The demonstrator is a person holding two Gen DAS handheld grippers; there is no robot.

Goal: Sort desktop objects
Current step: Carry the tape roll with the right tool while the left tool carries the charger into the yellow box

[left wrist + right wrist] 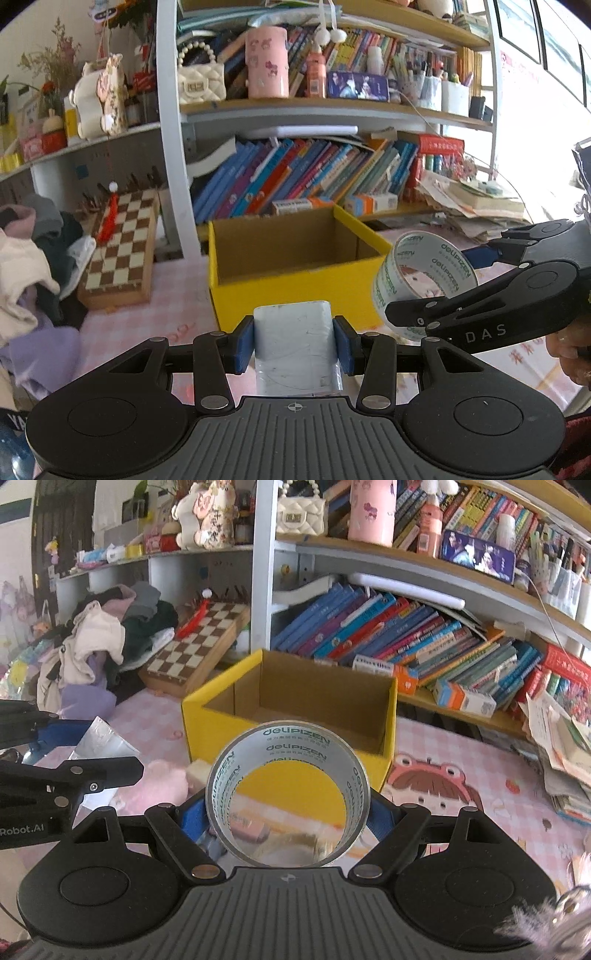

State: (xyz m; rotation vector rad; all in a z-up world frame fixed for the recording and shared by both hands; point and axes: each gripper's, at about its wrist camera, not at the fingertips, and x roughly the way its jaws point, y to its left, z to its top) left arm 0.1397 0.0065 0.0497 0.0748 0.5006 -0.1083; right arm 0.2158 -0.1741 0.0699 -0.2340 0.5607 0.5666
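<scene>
Tape roll [288,797] sits clamped in your right tool [288,812], pale block [295,332] clamped in your left tool [294,338], before the yellow box [295,295].

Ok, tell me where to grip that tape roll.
Grip the tape roll across its outer wall, as the right gripper does now: jaws on opposite sides, coming from behind with the hollow core facing forward. The round wall offers two opposing contact surfaces.

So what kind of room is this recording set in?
Most likely a home study or child's bedroom desk: crowded bookshelves, a cartoon-print pink desk mat, a folded chessboard and a pile of clothes beside the yellow sorting box.
</scene>
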